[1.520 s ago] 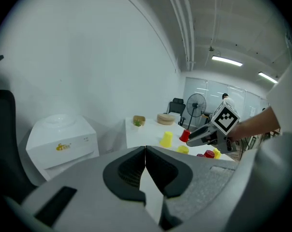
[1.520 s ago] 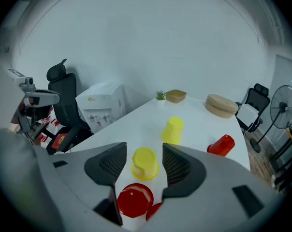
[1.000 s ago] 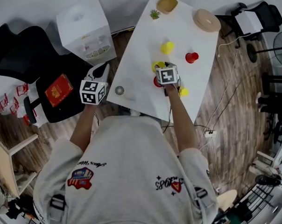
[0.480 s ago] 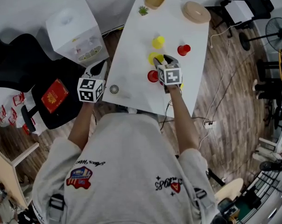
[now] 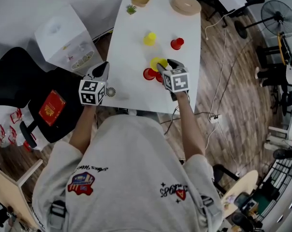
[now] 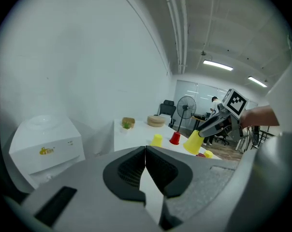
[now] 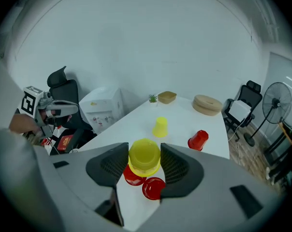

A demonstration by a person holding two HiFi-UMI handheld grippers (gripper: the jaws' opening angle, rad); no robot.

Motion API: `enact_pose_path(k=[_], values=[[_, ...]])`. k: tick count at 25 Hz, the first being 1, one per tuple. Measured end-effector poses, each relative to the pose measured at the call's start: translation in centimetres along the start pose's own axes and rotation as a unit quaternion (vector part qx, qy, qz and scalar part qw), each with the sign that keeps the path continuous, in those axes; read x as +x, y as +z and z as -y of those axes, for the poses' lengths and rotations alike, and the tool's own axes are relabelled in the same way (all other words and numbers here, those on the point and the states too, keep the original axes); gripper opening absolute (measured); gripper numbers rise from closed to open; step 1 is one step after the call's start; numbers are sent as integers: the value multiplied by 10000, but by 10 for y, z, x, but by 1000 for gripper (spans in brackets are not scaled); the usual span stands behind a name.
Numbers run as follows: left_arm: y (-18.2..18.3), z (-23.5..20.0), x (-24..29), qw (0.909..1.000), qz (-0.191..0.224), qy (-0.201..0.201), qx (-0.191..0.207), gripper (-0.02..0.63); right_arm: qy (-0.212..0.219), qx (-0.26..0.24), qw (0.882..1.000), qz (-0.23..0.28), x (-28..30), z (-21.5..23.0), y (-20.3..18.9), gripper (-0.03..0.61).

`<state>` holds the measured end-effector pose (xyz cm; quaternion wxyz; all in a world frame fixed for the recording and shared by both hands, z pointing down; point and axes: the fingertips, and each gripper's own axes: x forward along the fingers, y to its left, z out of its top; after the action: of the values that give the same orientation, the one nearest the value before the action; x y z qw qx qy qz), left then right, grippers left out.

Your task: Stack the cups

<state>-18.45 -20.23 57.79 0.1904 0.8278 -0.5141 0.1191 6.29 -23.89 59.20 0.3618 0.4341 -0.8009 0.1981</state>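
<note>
The right gripper (image 7: 144,151) has its jaws closed on a yellow cup (image 7: 144,161), with the pads pressing its sides. Just below it in that frame, two red cups (image 7: 134,176) sit side by side on the white table (image 5: 131,52). Further up the frame stands a second yellow cup (image 7: 160,127), and to its right a lone red cup (image 7: 198,139) seems to lie on its side. The left gripper (image 6: 145,161) has its jaws shut together with nothing between them. In the head view it hangs off the table's left edge.

We judge the stacking barely under way: we see no cup nested in another, one is in the grip, and the others wait singly.

Right of centre, the left gripper view shows the held cup tilted and lifted clear of the tabletop, which the head view from above cannot tell us. Low beside that cup it also shows what may be one more small yellow cup, which the head view does not show.
</note>
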Motion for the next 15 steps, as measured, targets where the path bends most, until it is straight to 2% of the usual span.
enact_pose_path(k=[9, 15], values=[[-7, 4, -7, 10000, -21, -60, -6, 6, -113, -178, 9991, -365, -6, -7, -37, 212], [-7, 0, -11, 10000, -37, -7, -31, 6, -220, -45, 9988, -431, -5, -2, -46, 213]])
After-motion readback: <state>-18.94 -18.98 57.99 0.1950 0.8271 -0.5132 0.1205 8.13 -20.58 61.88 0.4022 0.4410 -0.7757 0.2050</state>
